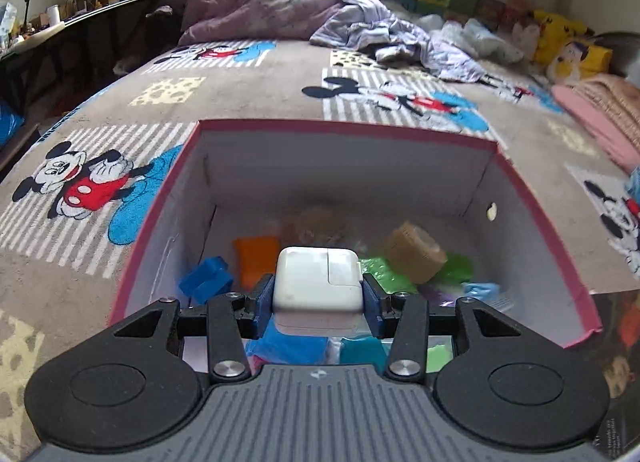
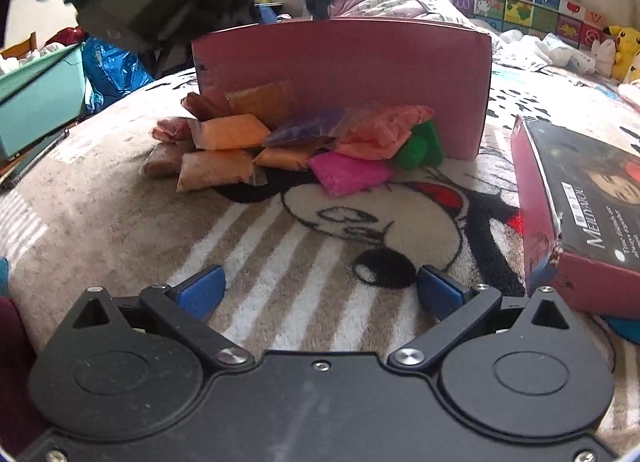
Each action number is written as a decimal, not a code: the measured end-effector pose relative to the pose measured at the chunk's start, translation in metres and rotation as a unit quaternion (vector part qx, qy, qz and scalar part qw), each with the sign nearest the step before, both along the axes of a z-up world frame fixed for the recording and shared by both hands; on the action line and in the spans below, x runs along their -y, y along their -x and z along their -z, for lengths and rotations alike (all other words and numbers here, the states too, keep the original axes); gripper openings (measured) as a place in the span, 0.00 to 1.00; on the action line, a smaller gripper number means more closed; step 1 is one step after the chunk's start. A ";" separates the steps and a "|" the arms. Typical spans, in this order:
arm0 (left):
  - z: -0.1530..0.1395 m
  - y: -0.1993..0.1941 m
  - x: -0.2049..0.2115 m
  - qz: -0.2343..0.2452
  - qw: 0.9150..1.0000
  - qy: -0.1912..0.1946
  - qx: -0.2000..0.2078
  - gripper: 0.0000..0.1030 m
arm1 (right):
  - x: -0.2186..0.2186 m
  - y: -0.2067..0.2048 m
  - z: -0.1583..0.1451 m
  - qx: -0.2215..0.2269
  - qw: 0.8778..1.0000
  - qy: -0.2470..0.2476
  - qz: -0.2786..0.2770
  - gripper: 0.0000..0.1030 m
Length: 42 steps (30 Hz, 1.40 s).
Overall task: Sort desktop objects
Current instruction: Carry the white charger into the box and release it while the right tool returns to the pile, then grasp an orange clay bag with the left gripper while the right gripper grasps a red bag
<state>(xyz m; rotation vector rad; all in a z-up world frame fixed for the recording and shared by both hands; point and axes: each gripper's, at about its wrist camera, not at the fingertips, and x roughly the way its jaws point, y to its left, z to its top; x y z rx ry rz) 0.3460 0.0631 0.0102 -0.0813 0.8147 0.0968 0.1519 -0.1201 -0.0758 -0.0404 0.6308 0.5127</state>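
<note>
Hovering over the red-rimmed box (image 1: 532, 197), left gripper (image 1: 319, 294) fingers clamp a white charger (image 1: 318, 282); right gripper (image 2: 320, 294) fingers gape. Dropped, it could tumble off the packets.

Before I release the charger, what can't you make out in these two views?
- Left wrist: box floor below the charger, hidden by it and the left gripper.
- Left wrist: item at the back of the box, blurred.
- Right wrist: inside of box, hidden by its wall.
- Right wrist: lid cut off by the right edge; right gripper holds nothing.
</note>
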 end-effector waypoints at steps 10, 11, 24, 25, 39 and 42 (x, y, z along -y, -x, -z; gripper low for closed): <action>-0.006 -0.004 0.009 0.004 1.000 -0.011 0.004 0.61 | 0.015 -0.010 -0.010 -0.010 0.998 -0.060 0.002 1.00; -0.010 0.000 0.010 0.006 1.000 -0.013 0.011 0.61 | 0.015 -0.010 -0.011 -0.007 0.998 -0.061 0.001 1.00; -0.059 0.139 0.000 0.023 0.985 0.041 0.167 0.61 | 0.032 -0.016 -0.030 0.050 0.996 -0.073 0.013 1.00; -0.055 0.151 -0.002 0.021 0.983 0.037 0.178 0.61 | 0.034 -0.017 -0.032 0.058 0.996 -0.071 0.015 1.00; 0.042 0.166 0.009 0.054 0.981 -0.097 0.159 0.61 | 0.024 -0.055 -0.033 0.150 0.988 -0.003 -0.048 0.97; 0.053 0.162 0.004 0.068 0.981 -0.104 0.152 0.61 | 0.018 -0.063 -0.032 0.169 0.983 0.016 -0.069 0.96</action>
